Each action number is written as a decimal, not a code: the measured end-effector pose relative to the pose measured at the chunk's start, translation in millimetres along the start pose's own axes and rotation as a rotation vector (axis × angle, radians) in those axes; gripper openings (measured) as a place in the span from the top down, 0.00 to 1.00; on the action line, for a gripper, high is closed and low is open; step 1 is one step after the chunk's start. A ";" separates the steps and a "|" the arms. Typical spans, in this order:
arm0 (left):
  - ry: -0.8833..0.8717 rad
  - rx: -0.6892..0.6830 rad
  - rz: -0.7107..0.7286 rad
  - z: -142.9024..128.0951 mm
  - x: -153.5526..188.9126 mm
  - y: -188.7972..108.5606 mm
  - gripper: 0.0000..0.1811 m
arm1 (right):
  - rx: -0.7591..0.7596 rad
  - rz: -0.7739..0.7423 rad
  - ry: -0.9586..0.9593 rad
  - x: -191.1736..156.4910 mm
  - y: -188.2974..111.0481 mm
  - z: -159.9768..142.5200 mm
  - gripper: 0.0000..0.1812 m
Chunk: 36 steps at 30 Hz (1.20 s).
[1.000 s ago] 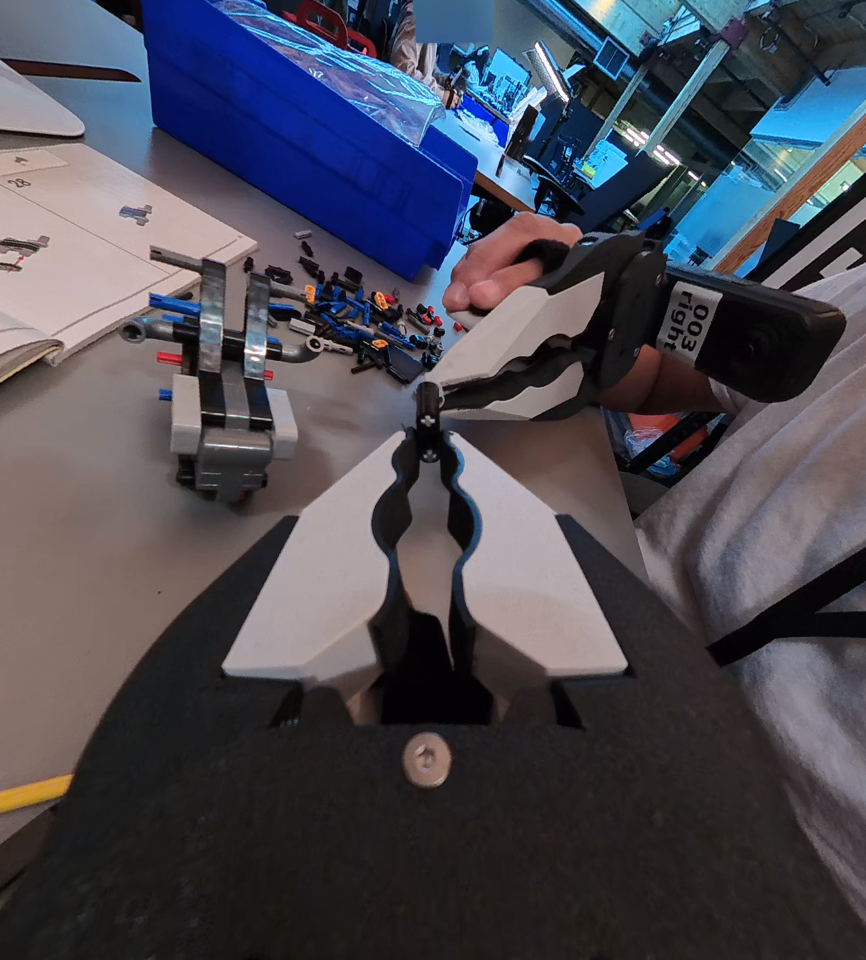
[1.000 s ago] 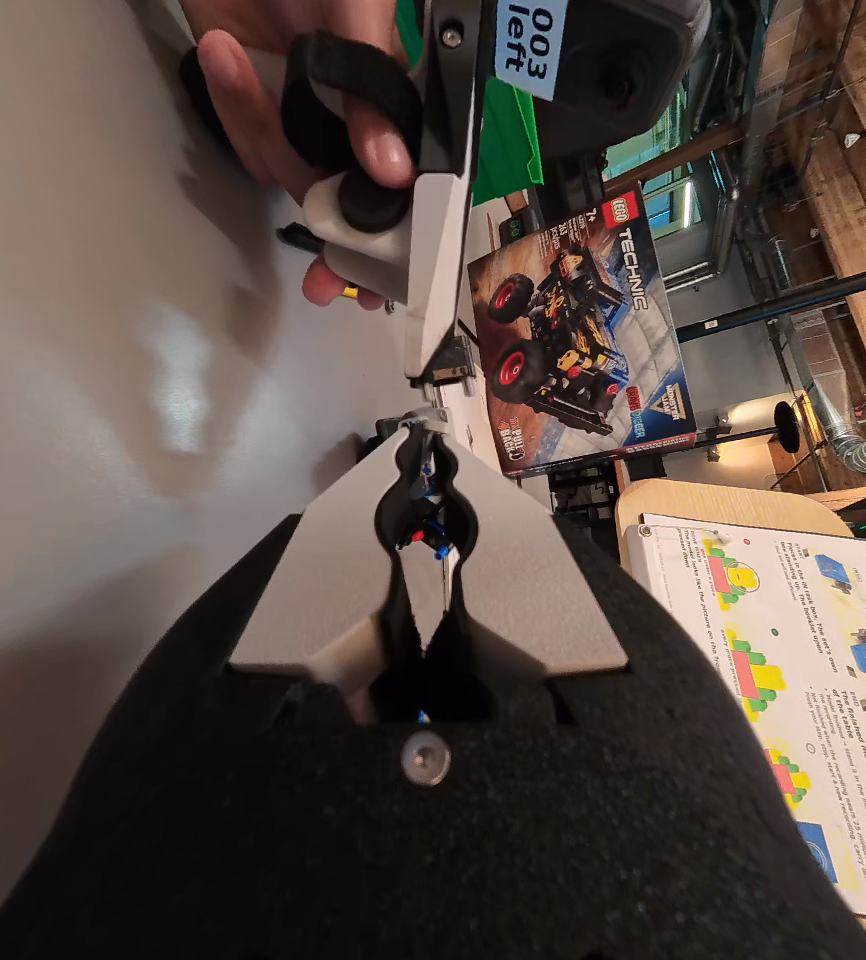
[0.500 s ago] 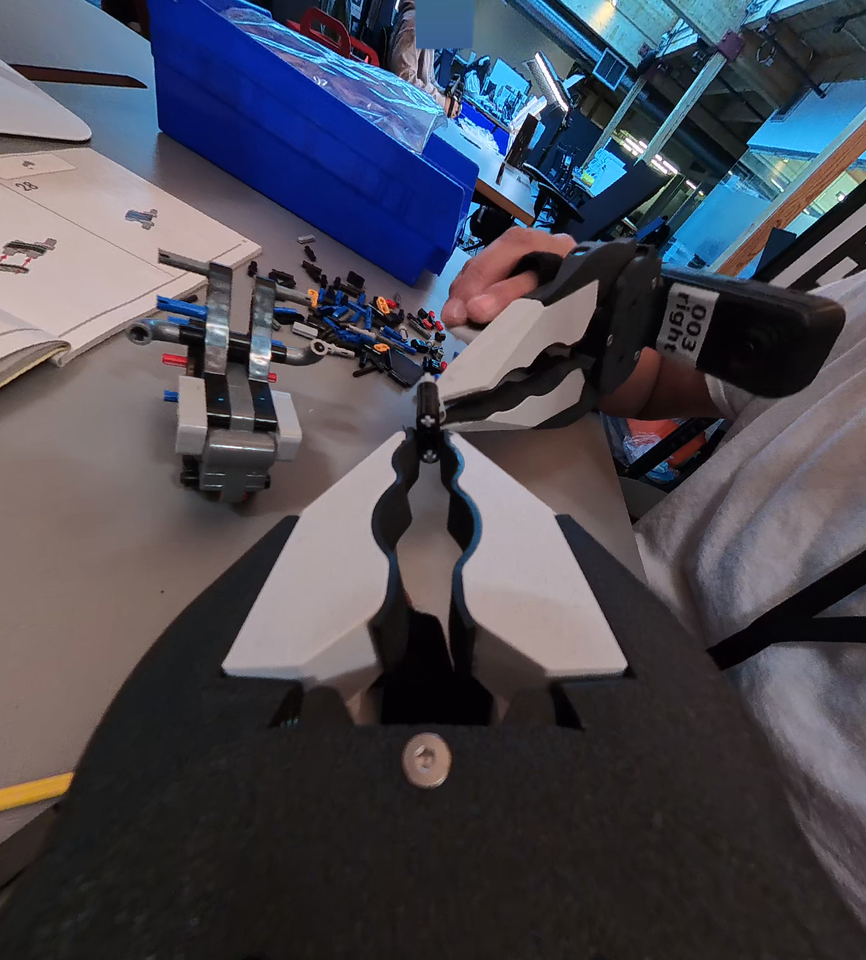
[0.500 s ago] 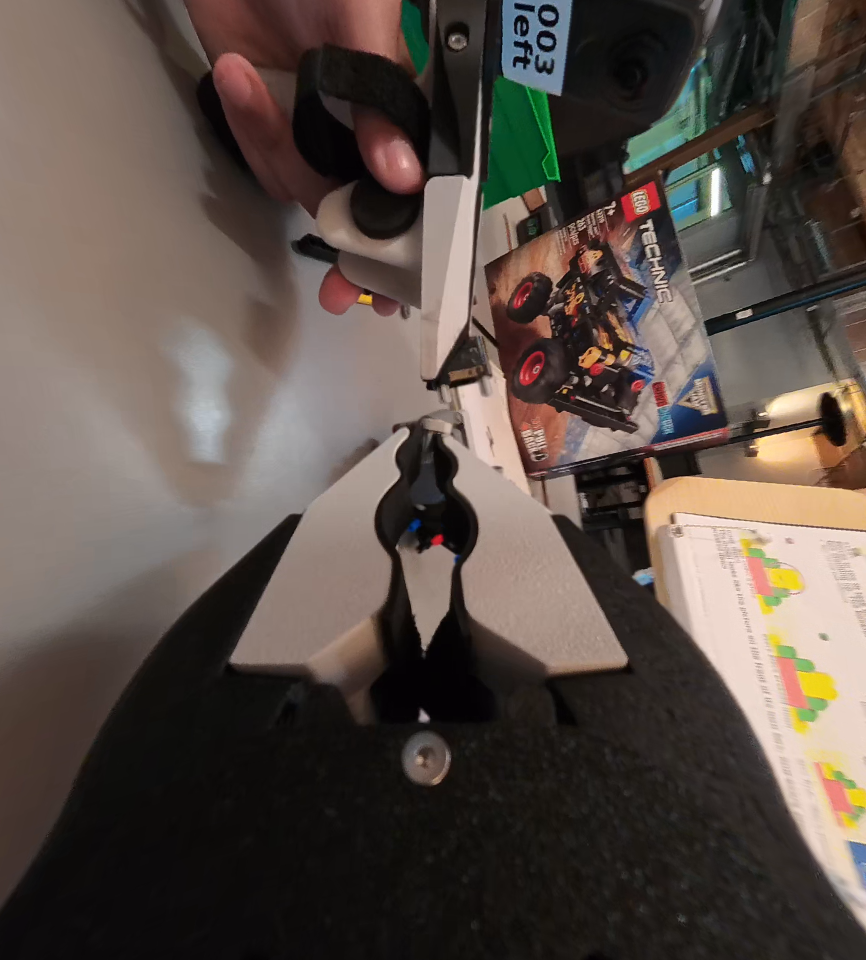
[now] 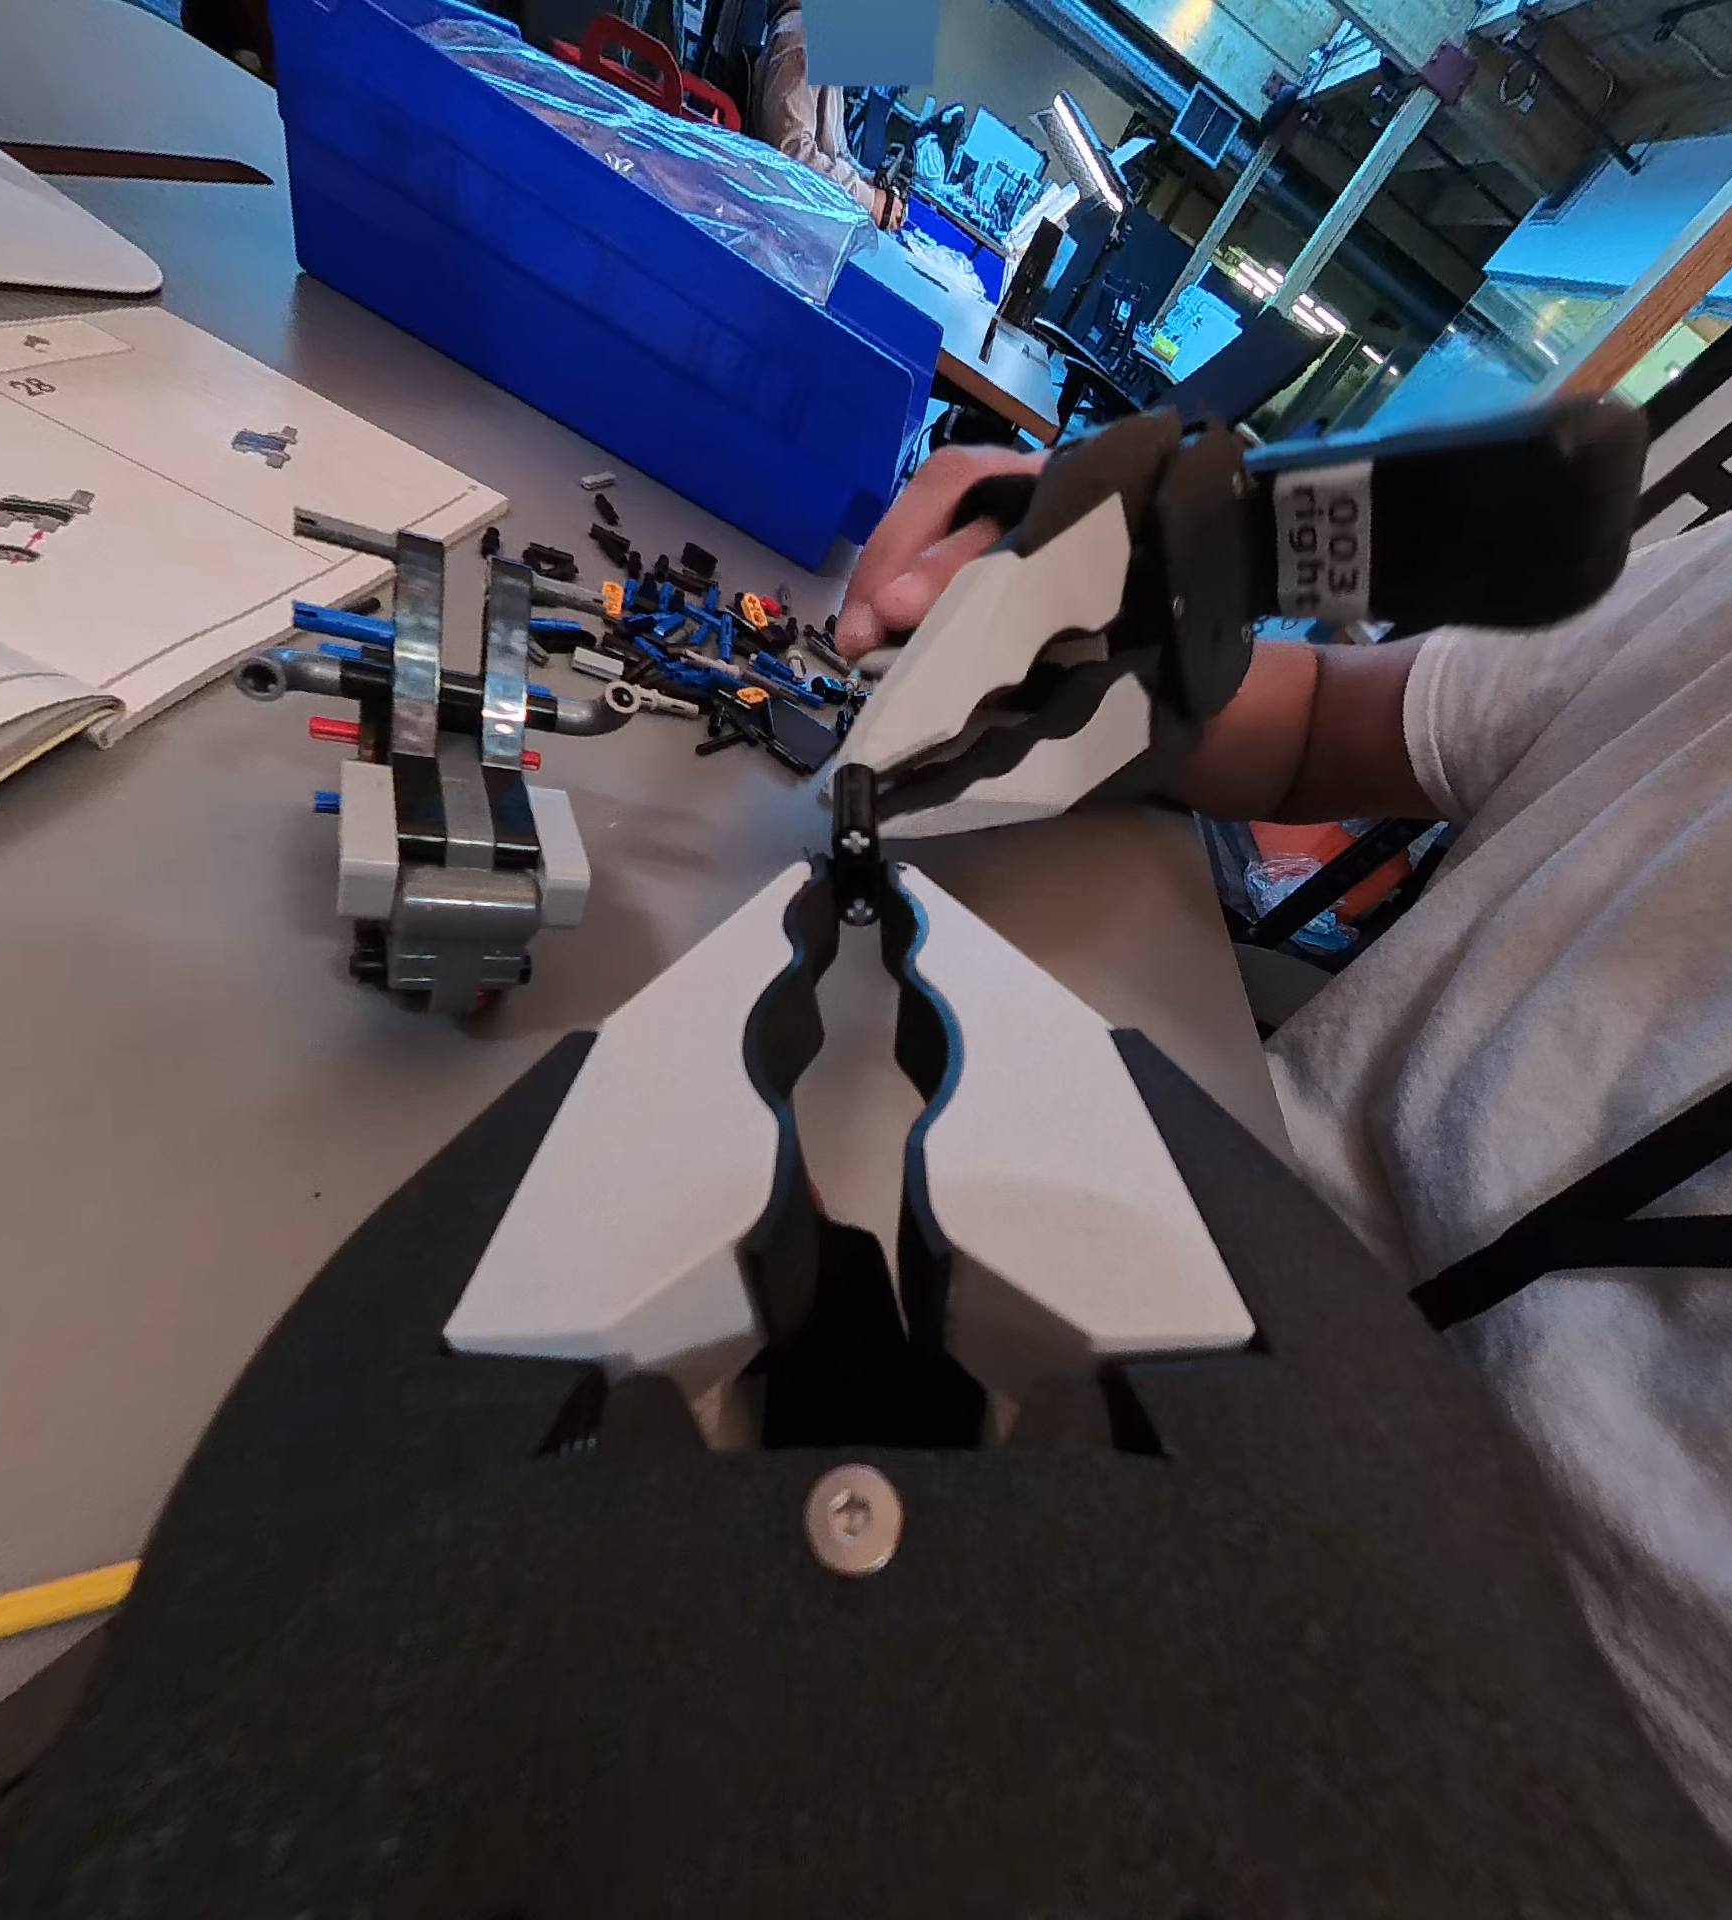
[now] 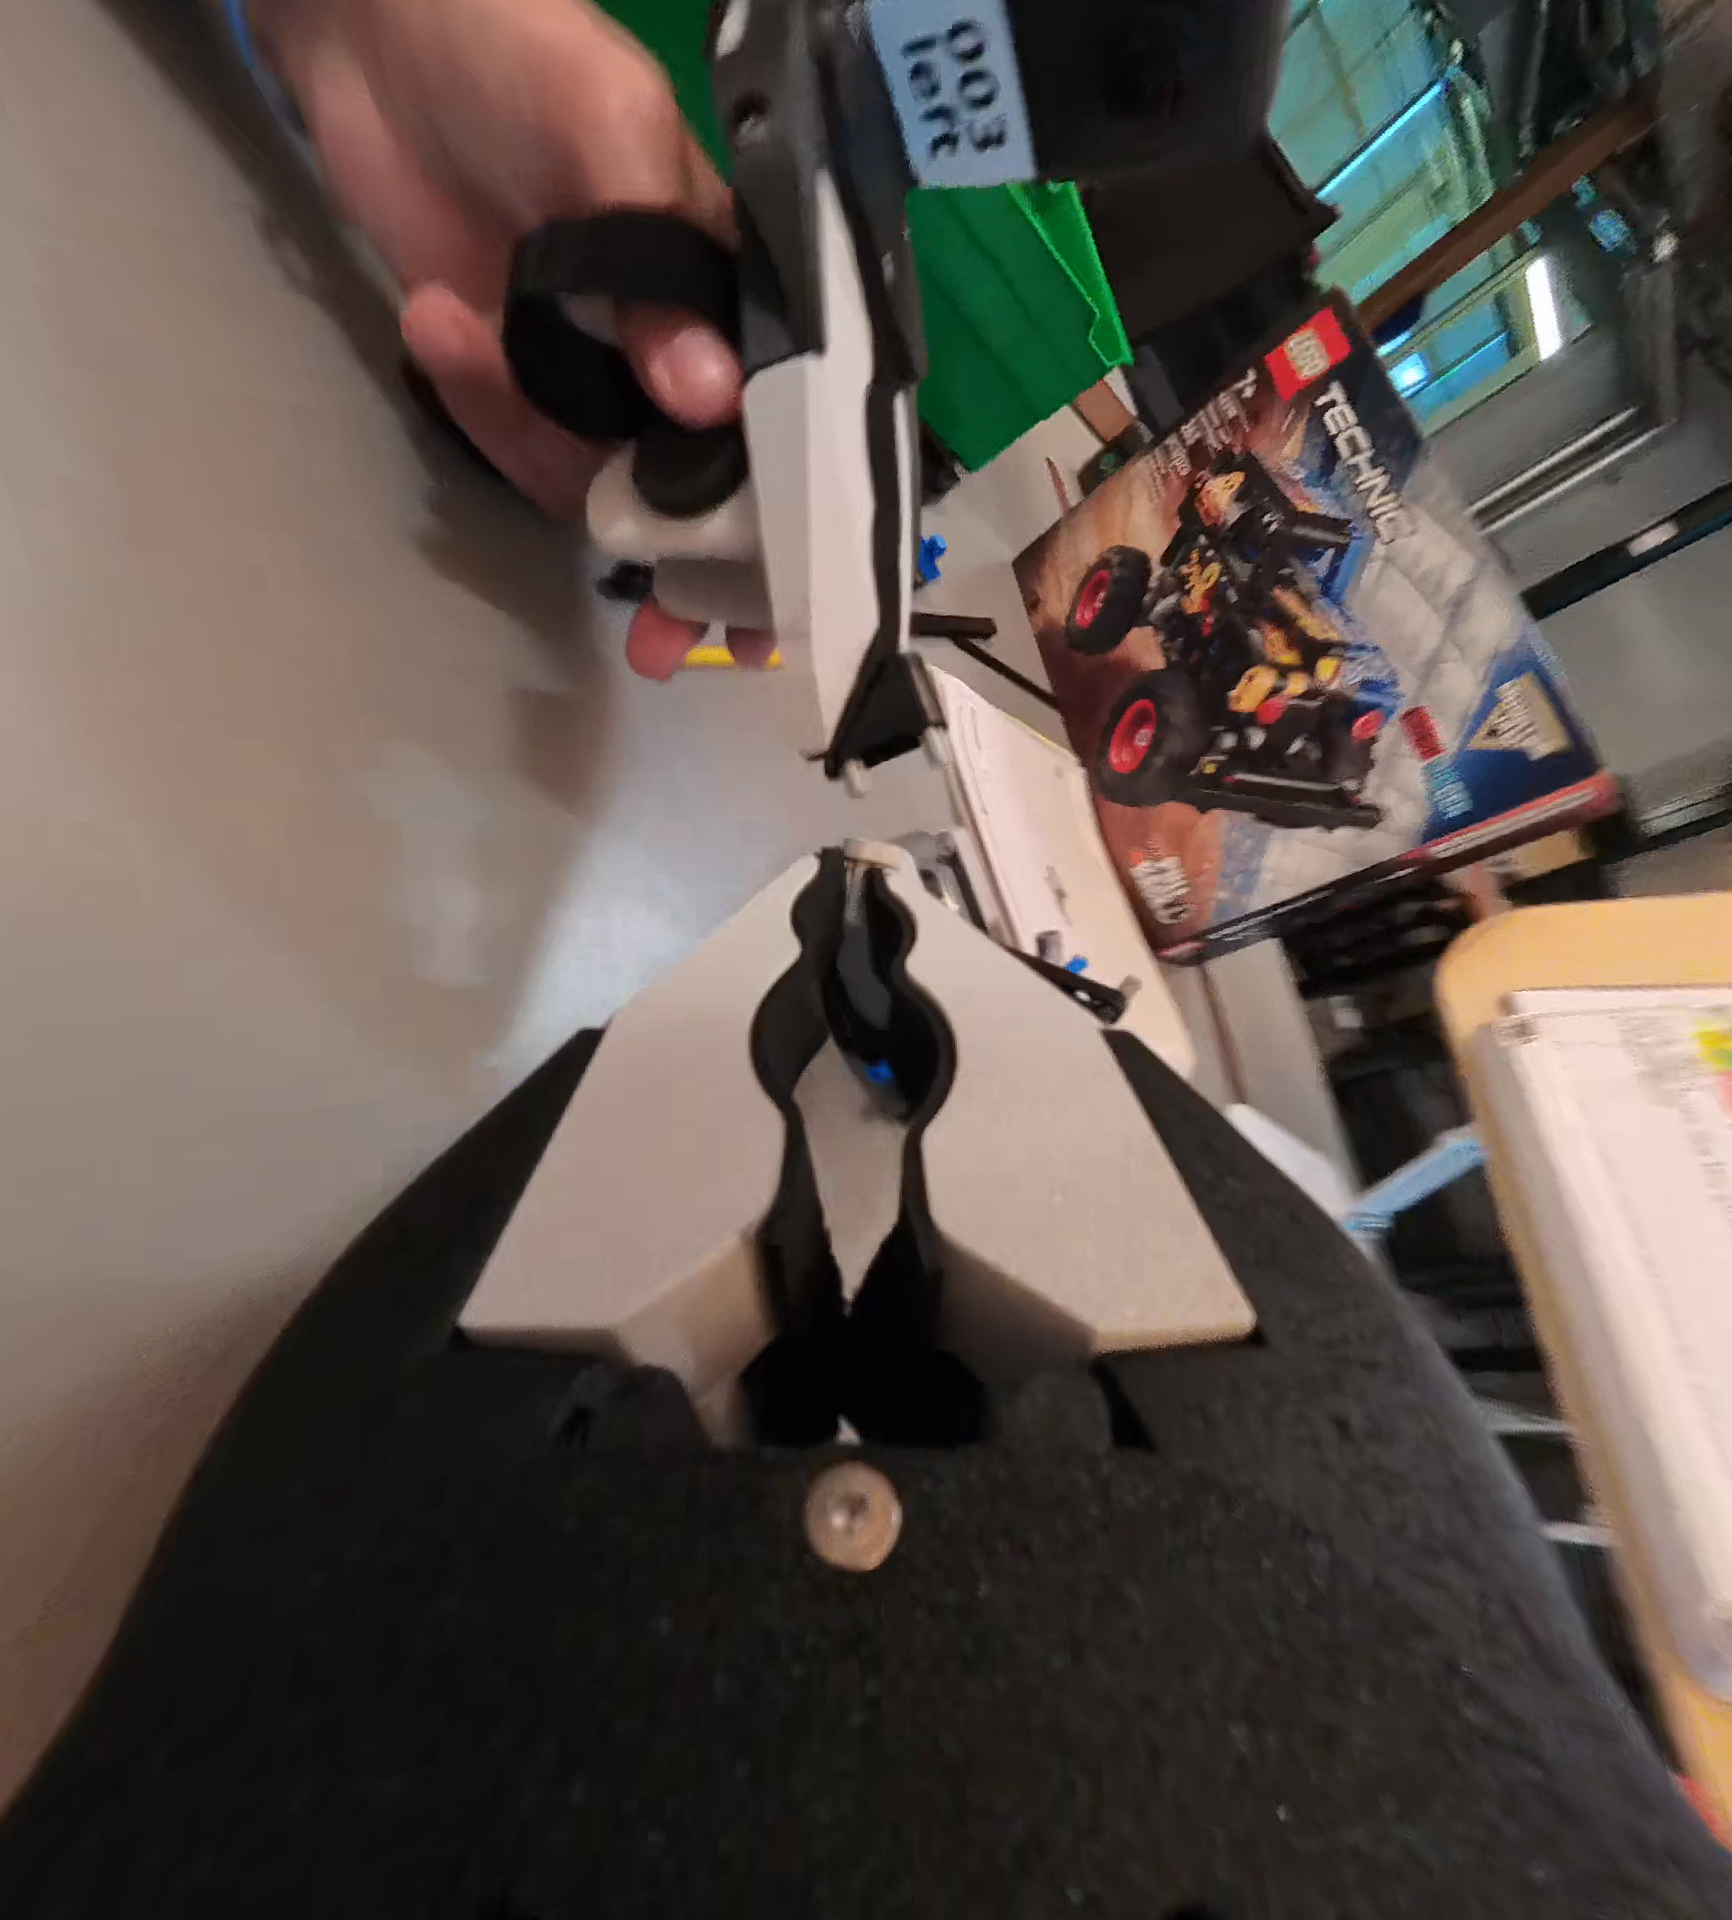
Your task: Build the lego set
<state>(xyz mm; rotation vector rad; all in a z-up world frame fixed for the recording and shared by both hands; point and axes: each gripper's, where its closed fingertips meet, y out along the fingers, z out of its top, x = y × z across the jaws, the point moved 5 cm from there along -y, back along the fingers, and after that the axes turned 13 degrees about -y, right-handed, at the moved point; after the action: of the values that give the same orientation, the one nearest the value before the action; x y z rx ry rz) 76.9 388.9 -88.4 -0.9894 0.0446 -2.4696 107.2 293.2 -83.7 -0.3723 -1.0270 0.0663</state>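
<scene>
My left gripper is shut on a small black lego connector that sticks out past its tips, above the table. My right gripper comes in from the right, its tips right beside that connector. In the right wrist view, my right gripper is shut with a small light grey piece at its tips. The left gripper's tips are just beyond it, a small gap apart. The partly built grey and black model stands on the table to the left.
A pile of loose black, blue and orange pieces lies behind the model. An open instruction booklet lies at far left and a blue bin at the back. The set's box stands by a green bin.
The two gripper tips have drawn slightly apart in the right wrist view, which has swung and blurred. The left gripper still holds the black connector.
</scene>
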 end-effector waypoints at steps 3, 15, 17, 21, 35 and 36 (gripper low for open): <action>-0.007 -0.001 -0.003 0.1 -0.5 0.0 0.97 | -0.059 -0.036 -0.187 -8.1 3.3 1.3 0.98; -0.100 -0.054 -0.005 -5.5 -6.5 2.6 0.97 | -0.084 -0.050 -0.315 -13.4 6.0 5.7 0.98; -0.086 -0.065 0.001 -6.9 -5.4 3.8 0.97 | -0.084 -0.040 -0.326 -15.6 6.4 6.0 0.98; -0.084 -0.092 0.009 -10.0 -5.4 5.4 0.97 | -0.091 -0.033 -0.349 -17.2 6.3 6.3 0.98; -0.056 -0.173 0.025 -18.6 -5.4 7.3 0.97 | -0.100 0.018 -0.470 -29.1 7.0 7.2 0.99; -0.055 -0.160 0.028 -17.4 -5.3 7.0 0.97 | -0.106 0.004 -0.460 -27.5 7.4 7.0 0.99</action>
<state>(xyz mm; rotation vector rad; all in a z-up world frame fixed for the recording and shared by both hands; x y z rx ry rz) 71.7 382.6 -106.1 -1.1143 0.2393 -2.4421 87.8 295.8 -105.5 -0.4679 -1.4885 0.1041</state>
